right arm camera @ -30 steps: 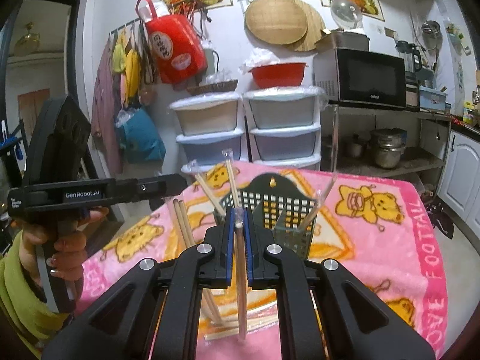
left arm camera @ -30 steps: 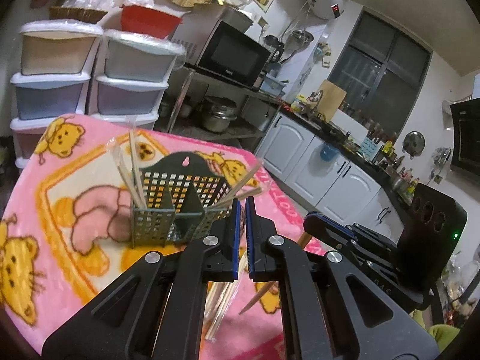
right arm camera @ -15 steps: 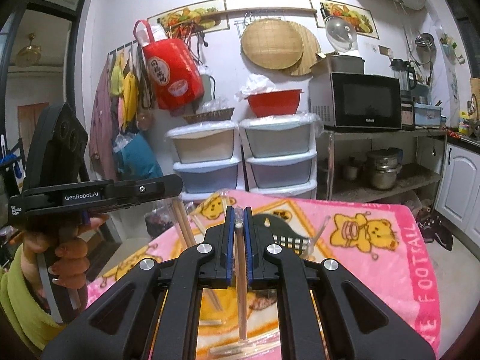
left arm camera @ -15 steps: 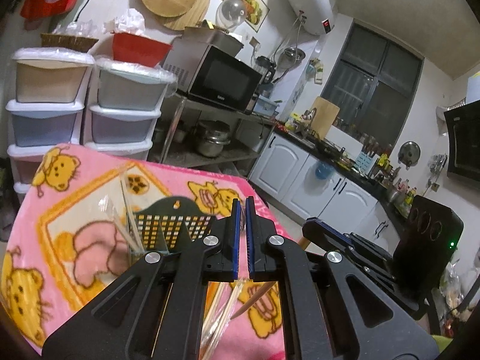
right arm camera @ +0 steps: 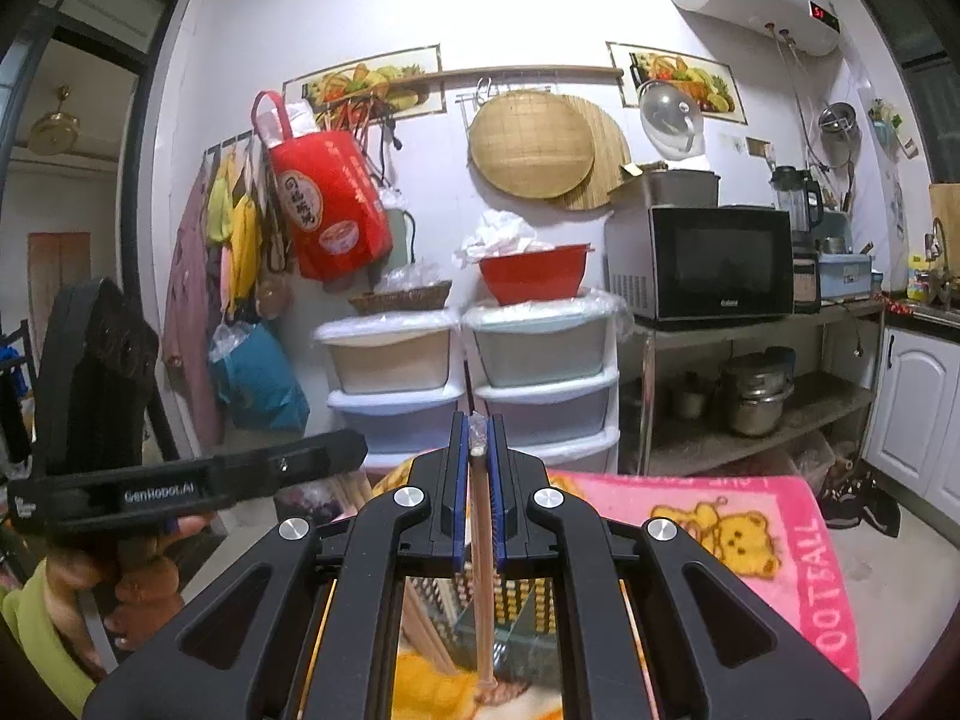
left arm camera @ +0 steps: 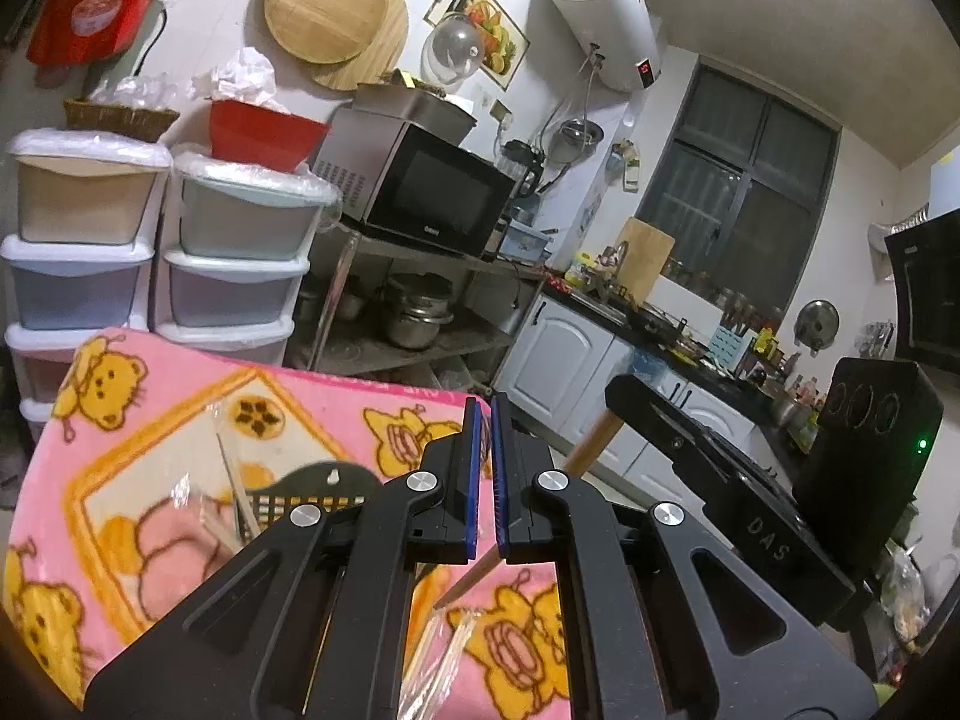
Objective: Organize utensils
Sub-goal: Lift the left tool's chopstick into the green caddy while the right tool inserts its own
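My right gripper (right arm camera: 478, 450) is shut on a plastic-wrapped pair of wooden chopsticks (right arm camera: 482, 588) that hangs down over the grey mesh utensil holder (right arm camera: 522, 600). In the left wrist view the holder (left arm camera: 312, 489) stands on the pink bear blanket (left arm camera: 150, 420), mostly hidden behind my left gripper (left arm camera: 485, 456), which is shut and empty. Wrapped chopsticks (left arm camera: 231, 480) stick up from the holder. More wrapped chopsticks (left arm camera: 438, 660) lie on the blanket below the fingers. The right gripper's chopstick (left arm camera: 591, 438) crosses behind the left fingers.
Stacked plastic drawers (right arm camera: 474, 384) stand behind the table. A metal shelf with a microwave (right arm camera: 702, 264) and pots (right arm camera: 756, 402) is to the right. White kitchen cabinets (left arm camera: 576, 360) lie beyond. The other handheld gripper body (right arm camera: 96, 408) is at the left.
Both grippers have risen and tilted upward, so the holder has dropped low in both views. The right gripper keeps its chopsticks, lifted higher above the holder.
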Demonstrator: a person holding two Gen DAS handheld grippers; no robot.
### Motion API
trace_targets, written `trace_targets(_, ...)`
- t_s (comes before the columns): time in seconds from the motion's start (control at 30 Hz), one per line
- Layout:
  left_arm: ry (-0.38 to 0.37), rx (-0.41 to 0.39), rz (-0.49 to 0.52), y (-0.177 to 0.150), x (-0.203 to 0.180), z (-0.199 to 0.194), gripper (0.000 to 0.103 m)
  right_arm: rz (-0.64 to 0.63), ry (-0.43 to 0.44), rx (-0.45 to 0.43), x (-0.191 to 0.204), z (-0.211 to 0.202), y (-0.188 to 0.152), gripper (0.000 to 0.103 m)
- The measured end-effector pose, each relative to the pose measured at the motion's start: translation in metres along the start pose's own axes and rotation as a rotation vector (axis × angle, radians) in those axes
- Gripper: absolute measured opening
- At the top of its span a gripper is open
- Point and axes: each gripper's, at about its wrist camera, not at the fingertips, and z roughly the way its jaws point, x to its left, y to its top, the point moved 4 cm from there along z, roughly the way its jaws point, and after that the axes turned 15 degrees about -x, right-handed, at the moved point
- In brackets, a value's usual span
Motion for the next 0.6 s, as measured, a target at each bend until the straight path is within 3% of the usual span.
trace_targets(0.3,0.025,-0.029,0.018,0.018,0.004,0.021,0.002,-0.013,-0.044,-0.04,-0.017,0.026,0.015,0.006)
trace_targets(0.6,0.057,-0.083,0.043,0.021,0.014,0.041,0.002,0.001,-0.067,-0.036,-0.031,0.051,0.004,0.006)
